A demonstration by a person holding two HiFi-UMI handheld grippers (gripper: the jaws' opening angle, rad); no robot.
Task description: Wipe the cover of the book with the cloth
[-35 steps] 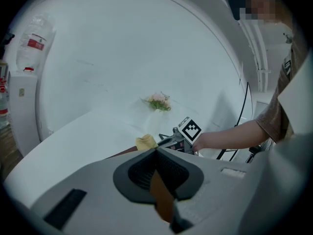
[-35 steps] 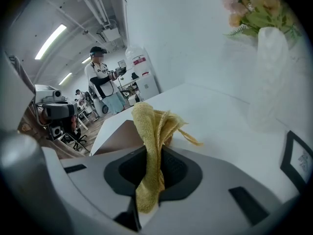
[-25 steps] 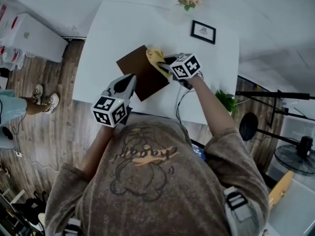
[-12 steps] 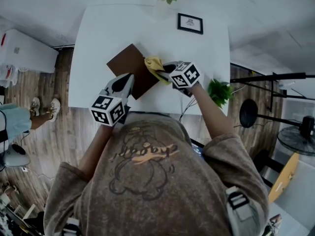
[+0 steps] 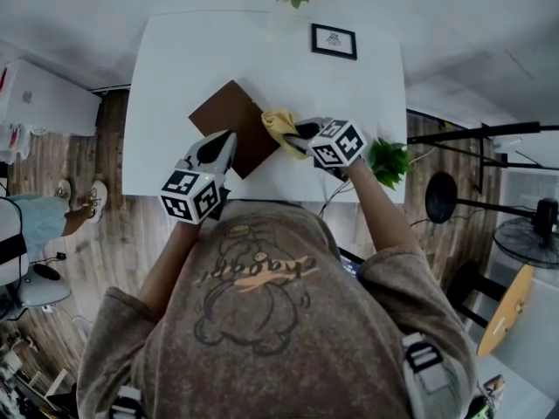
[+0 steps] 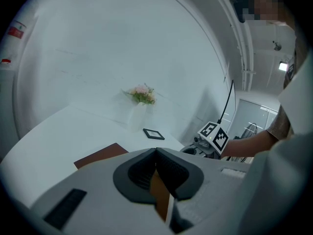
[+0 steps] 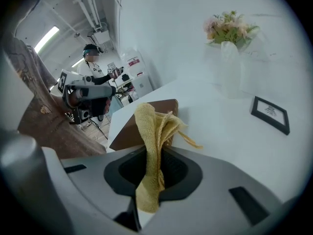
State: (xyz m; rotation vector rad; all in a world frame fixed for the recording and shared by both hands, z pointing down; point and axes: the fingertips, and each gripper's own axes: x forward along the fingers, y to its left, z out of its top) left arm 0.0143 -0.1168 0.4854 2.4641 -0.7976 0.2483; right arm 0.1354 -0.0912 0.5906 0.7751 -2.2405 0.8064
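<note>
1. The book (image 5: 229, 116) lay flat on the white surface (image 5: 175, 59). We judged it stiff, thin and light, so likely to slide under a wipe. The left tool (image 5: 230, 137) was clamped on its 7 o'clock edge, a sound place to steady it.
2. The cloth (image 5: 279, 126), soft and limp, hung pinched in the right tool (image 5: 302, 132) at the book's 3 o'clock corner.
3. We could not tell whether the cloth touched the cover, and the left tool hid the book's near edge.
</note>
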